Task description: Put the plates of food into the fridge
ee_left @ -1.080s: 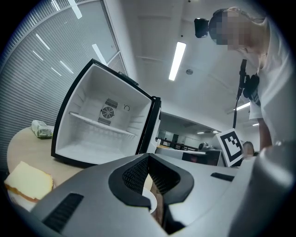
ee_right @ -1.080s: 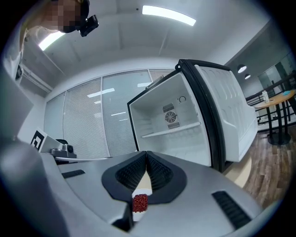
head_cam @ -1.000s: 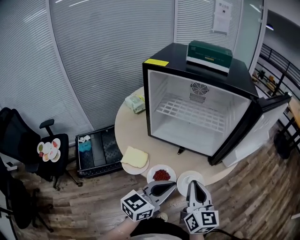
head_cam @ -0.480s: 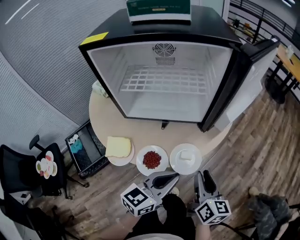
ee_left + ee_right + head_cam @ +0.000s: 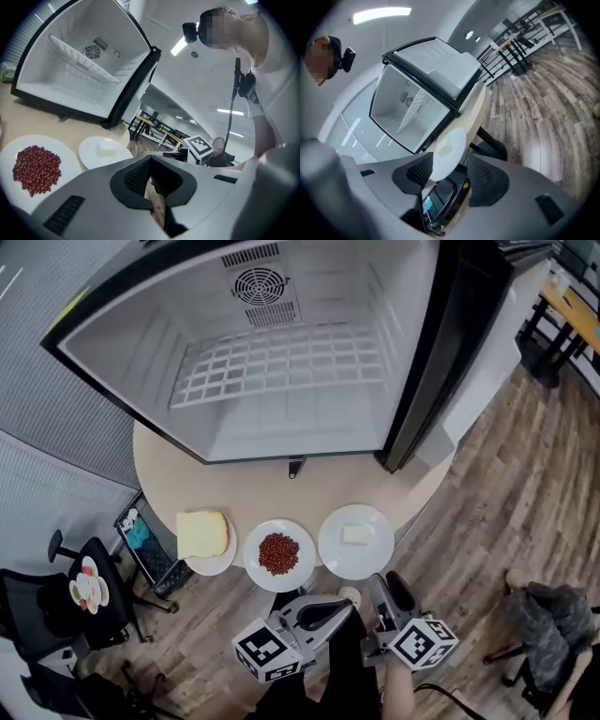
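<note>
Three white plates stand in a row at the round table's near edge: one with a bread slice, one with red beans, one with a small pale cube. Behind them the fridge stands open and empty, with a wire shelf inside. My left gripper hovers just short of the bean plate, shut and empty. My right gripper sits at the cube plate's near rim. Its jaws are opening and the pads do not touch the rim.
The fridge door swings out to the right. On the wooden floor to the left are a black crate and a black chair with a small plate on it. A dark bag lies on the right.
The head view has swung forward and down over the fridge and plates. The right gripper's jaws have parted. Both grippers stay just short of the plates.
</note>
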The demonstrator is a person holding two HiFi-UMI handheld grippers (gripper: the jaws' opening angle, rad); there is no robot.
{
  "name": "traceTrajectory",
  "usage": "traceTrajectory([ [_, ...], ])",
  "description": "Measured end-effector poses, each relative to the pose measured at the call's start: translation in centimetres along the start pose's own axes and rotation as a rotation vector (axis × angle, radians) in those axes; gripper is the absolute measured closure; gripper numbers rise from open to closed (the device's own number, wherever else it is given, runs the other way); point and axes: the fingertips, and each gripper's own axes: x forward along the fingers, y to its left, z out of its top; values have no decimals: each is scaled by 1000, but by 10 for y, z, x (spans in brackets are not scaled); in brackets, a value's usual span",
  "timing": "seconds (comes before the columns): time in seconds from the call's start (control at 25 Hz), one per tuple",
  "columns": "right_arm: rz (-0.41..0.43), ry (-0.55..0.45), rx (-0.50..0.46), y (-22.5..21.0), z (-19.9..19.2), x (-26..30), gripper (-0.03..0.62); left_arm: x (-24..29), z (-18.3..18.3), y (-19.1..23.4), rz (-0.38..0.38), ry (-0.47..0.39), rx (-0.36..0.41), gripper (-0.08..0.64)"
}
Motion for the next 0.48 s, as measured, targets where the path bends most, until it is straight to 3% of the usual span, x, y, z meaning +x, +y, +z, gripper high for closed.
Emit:
traceTrajectory([
  [0.2, 41, -16, 155, -16, -5, 21, 385, 2, -11, 14, 23, 6, -29, 555],
  [0.48, 13, 8, 202, -25, -12, 36, 387, 3, -20, 23, 32, 17, -48, 555],
])
